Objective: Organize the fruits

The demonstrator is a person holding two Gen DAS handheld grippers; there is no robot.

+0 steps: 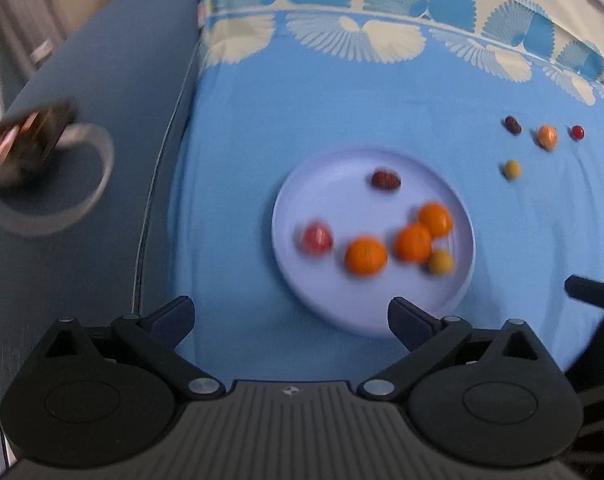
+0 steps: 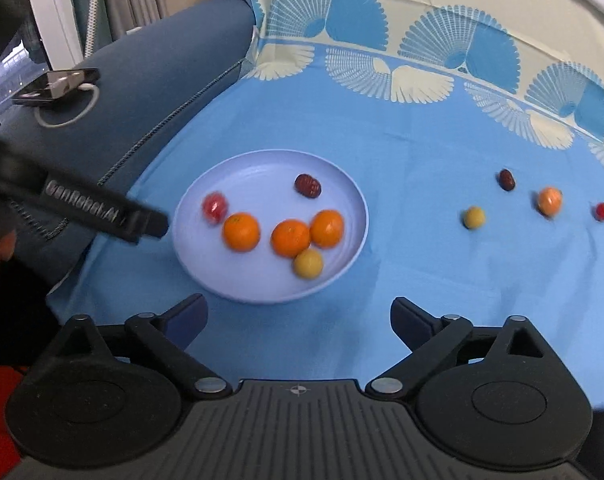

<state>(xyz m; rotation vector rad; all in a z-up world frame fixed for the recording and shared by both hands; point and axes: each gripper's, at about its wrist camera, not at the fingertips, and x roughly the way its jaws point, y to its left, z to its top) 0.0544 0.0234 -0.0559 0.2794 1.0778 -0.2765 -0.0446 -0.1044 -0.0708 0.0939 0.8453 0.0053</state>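
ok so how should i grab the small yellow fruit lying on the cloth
Grip the yellow fruit across its widest middle, coming from above with the open right gripper. It is round and sits alone on the flat blue cloth, so both sides are free for the fingers.

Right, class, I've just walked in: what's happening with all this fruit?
A person with two handheld grippers is sorting fruit on a blue cloth. Six pieces already sit on the pale plate; four more lie loose on the cloth. The left gripper and right gripper are both open and empty.

Phone (image 2: 56, 86) on ring (image 2: 68, 110), blue sofa (image 2: 162, 80)
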